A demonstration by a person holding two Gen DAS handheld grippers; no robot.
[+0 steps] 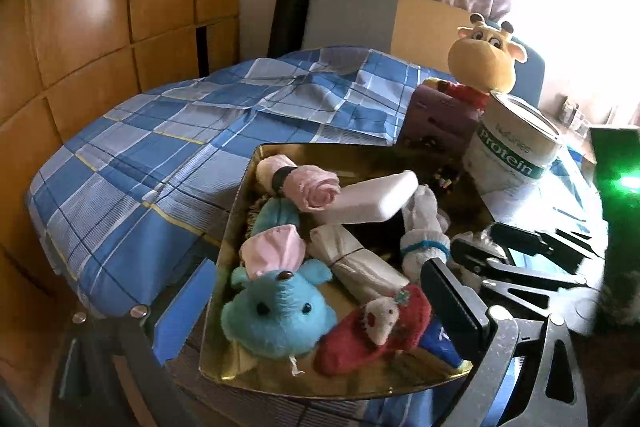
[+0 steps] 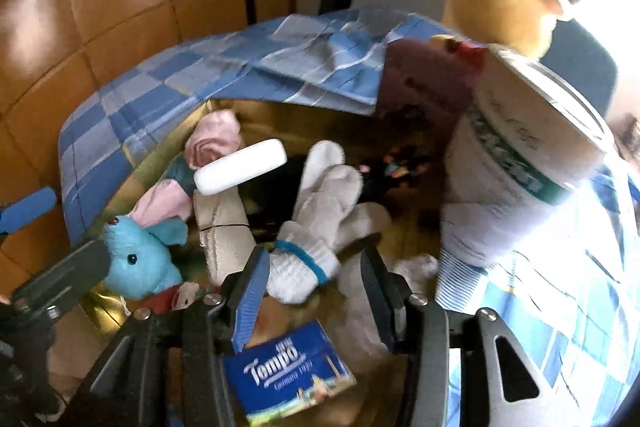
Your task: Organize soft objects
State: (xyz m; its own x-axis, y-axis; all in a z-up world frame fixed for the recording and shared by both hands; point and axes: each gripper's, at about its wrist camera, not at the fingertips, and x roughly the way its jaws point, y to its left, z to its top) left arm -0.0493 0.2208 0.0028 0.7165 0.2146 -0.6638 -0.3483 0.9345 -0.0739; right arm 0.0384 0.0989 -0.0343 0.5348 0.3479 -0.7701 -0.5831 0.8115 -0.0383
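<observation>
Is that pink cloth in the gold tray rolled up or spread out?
Rolled up. The pink cloth shows a spiral end, with a dark band around it, lying in the tray.

"Protein" on white can point(image 1: 514, 157); "Tempo Germany 1929" on blue tissue pack point(image 2: 289, 375).

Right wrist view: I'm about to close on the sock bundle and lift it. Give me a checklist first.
1. Sock bundle between right gripper fingers: ok.
2. Both pads pressing it: not ok; one side shows a gap.
3. Blue band around bundle: ok.
4. White block apart from bundle: ok.
5. Left gripper open, gripping nothing: ok.
6. Room beside the can for lifting: cannot tell.
</observation>
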